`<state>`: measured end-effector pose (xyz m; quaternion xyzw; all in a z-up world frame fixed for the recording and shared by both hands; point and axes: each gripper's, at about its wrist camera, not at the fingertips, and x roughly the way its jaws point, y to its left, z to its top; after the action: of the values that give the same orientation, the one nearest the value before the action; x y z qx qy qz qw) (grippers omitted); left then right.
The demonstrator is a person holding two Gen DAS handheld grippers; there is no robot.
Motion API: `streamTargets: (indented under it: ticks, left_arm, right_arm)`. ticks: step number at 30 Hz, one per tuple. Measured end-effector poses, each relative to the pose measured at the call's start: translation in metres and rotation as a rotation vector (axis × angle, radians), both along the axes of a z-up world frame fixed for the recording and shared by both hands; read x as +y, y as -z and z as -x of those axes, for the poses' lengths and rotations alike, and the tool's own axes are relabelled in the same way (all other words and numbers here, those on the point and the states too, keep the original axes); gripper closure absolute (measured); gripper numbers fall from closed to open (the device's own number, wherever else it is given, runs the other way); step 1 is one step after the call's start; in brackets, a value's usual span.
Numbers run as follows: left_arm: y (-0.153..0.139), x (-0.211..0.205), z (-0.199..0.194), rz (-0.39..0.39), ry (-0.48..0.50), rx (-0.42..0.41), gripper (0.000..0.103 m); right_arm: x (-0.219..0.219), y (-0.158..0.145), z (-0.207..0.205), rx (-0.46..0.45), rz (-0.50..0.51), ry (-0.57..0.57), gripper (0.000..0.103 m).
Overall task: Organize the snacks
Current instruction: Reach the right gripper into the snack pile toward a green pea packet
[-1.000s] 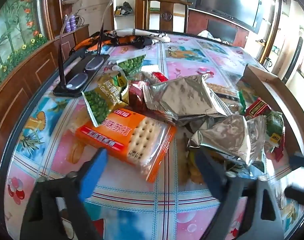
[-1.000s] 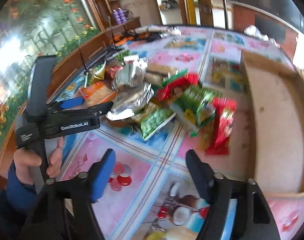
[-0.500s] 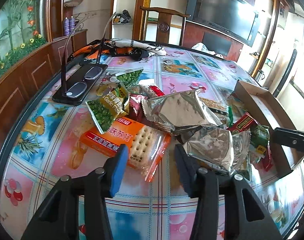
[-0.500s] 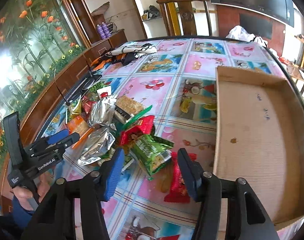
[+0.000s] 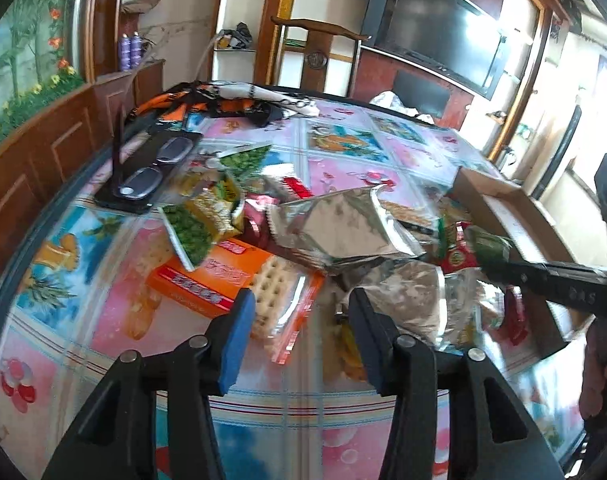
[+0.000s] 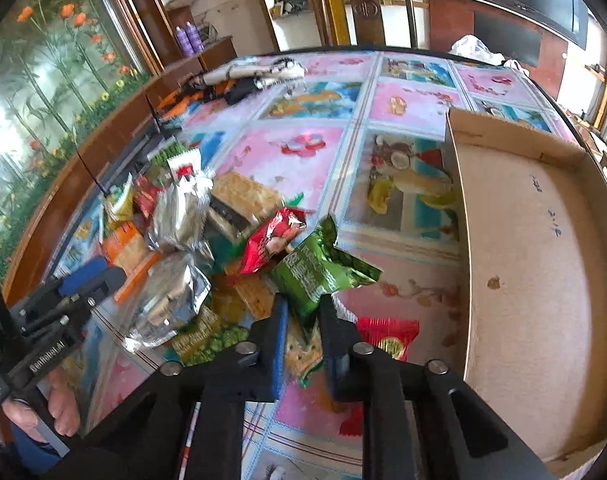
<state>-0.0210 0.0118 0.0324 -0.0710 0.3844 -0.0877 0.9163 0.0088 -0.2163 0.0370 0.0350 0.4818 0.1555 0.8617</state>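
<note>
A heap of snacks lies on the patterned table: an orange cracker pack (image 5: 223,276), silver foil bags (image 5: 335,232) and a green pea packet (image 5: 191,236). My left gripper (image 5: 299,320) hovers at the cracker pack's near end. Its jaws are opening, and the clear end of the pack lies between the fingertips without being pinched. My right gripper (image 6: 303,320) is shut on the lower edge of a green snack packet (image 6: 323,272) at the right side of the heap. A red packet (image 6: 271,240) leans against it. The open cardboard box (image 6: 523,240) stands just right of it.
A black stand with two oval pads (image 5: 143,176) sits at the table's left edge. Bundled cloths (image 5: 223,100) lie at the far end before a wooden chair (image 5: 315,52). More red packets (image 6: 387,336) lie beside the box wall. A person's hand (image 6: 43,412) holds the left gripper.
My right gripper slid in over the heap and its jaws shut on the green packet. My left gripper's jaws narrowed around the cracker pack's end, and the right gripper entered its view from the right.
</note>
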Motion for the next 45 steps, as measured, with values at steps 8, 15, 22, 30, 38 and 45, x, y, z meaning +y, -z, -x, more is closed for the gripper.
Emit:
streamTargets:
  ticks: [8,15,22,30,38,45]
  left_arm:
    - [0.0,-0.029,-0.007,0.034,0.083,0.018,0.016]
    - [0.008,-0.053,-0.024,-0.053,0.085,0.059,0.01]
    - [0.016,-0.068,-0.046,-0.076,0.128,0.126,0.01]
    - [0.018,-0.075,-0.039,-0.147,0.145,0.112,0.011]
    - [0.021,-0.082,-0.033,-0.233,0.168,0.08,0.01]
    - [0.019,-0.084,-0.029,-0.237,0.199,0.048,0.037]
  right_arm:
    - [-0.018,-0.01,-0.007,-0.137,-0.129,0.006,0.093]
    - [-0.029,-0.018,-0.005,-0.152,-0.194,-0.02,0.095]
    - [-0.034,-0.013,-0.007,-0.105,-0.242,-0.028,0.094]
    - [-0.026,-0.009,-0.005,-0.079,-0.273,-0.073,0.094]
    - [-0.027,-0.009,-0.004,-0.067,-0.292,-0.082,0.094]
    - [-0.022,-0.011,0.0,-0.06,-0.297,-0.127,0.091]
